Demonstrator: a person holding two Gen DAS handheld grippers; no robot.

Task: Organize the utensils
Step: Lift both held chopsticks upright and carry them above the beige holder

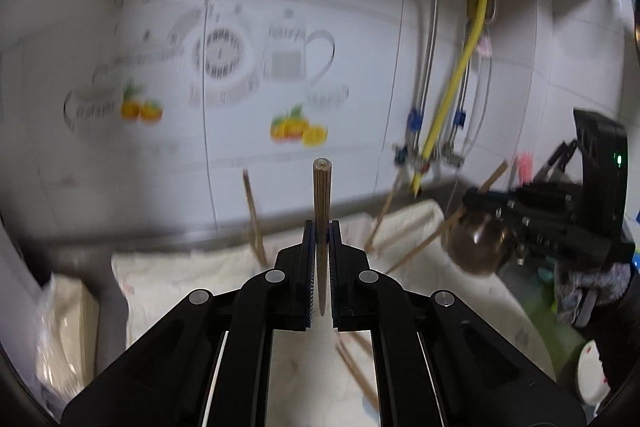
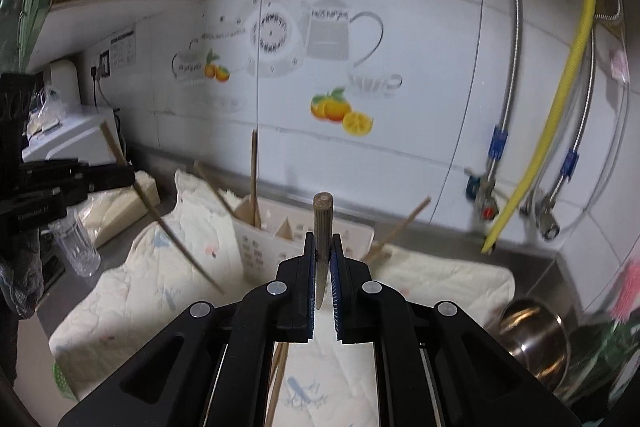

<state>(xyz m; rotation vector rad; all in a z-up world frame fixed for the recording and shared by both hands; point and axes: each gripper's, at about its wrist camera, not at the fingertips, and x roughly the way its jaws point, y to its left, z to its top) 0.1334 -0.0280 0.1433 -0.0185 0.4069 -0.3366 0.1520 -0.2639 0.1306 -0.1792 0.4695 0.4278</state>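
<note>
My left gripper (image 1: 321, 233) is shut on a wooden chopstick (image 1: 321, 195) that stands upright between its jaws. My right gripper (image 2: 322, 247) is shut on another wooden chopstick (image 2: 322, 223), also upright. Just beyond it stands a white perforated utensil basket (image 2: 280, 247) with a chopstick (image 2: 253, 179) standing in it. Loose chopsticks (image 2: 276, 379) lie on the white cloth (image 2: 140, 291) below. The left gripper with its chopstick (image 2: 152, 211) shows at the left of the right wrist view; the right gripper (image 1: 540, 223) shows at the right of the left wrist view.
A steel pot (image 2: 536, 339) sits at the right on the counter. A clear glass (image 2: 76, 243) stands at the left. Yellow hose (image 2: 560, 99) and metal pipes run down the tiled wall. A white plate (image 1: 592, 371) lies at lower right.
</note>
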